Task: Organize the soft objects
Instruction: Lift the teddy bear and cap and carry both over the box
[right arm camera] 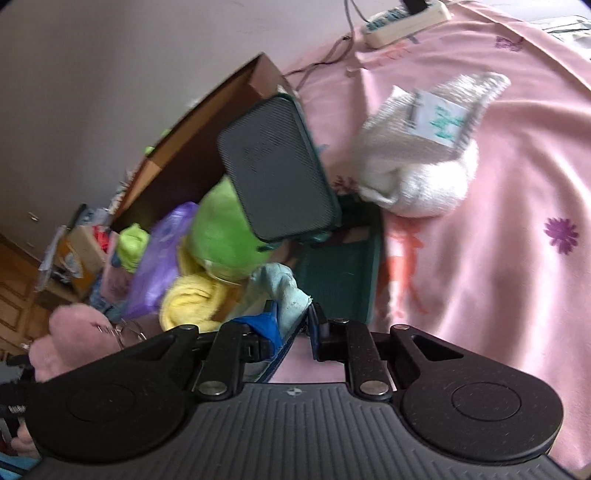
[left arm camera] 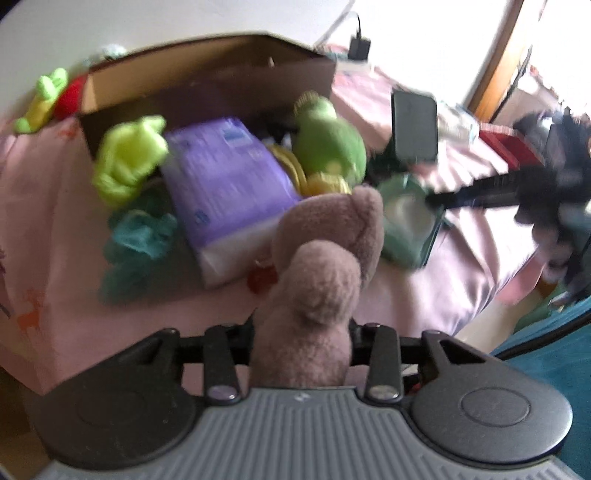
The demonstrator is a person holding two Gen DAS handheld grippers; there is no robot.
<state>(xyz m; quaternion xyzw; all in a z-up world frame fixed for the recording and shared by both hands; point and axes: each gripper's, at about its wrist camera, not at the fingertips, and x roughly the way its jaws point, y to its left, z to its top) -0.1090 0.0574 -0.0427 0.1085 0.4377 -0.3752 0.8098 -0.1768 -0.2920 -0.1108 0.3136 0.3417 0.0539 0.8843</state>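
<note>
My left gripper (left arm camera: 301, 334) is shut on a mauve plush toy (left arm camera: 321, 269), which stands up between its fingers and hides the tips. Behind it a cardboard box (left arm camera: 207, 62) lies open on the pink bedsheet, with a green plush (left arm camera: 328, 140), a purple pack (left arm camera: 225, 166), a lime toy (left arm camera: 125, 155) and a teal cloth (left arm camera: 136, 236) spilling out. My right gripper (right arm camera: 291, 325) is shut on a light blue cloth (right arm camera: 284, 288) at the edge of an open green case (right arm camera: 343, 280) with a raised grey lid (right arm camera: 273, 170). The mauve plush (right arm camera: 70, 332) shows at lower left there.
A white sock bundle (right arm camera: 417, 166) with a paper label lies on the sheet (right arm camera: 498, 277) to the right of the case. A power strip (right arm camera: 406, 16) and cables lie by the wall. Another lime toy (left arm camera: 40, 99) and a red one (left arm camera: 72, 98) sit left of the box. The bed edge drops off at right.
</note>
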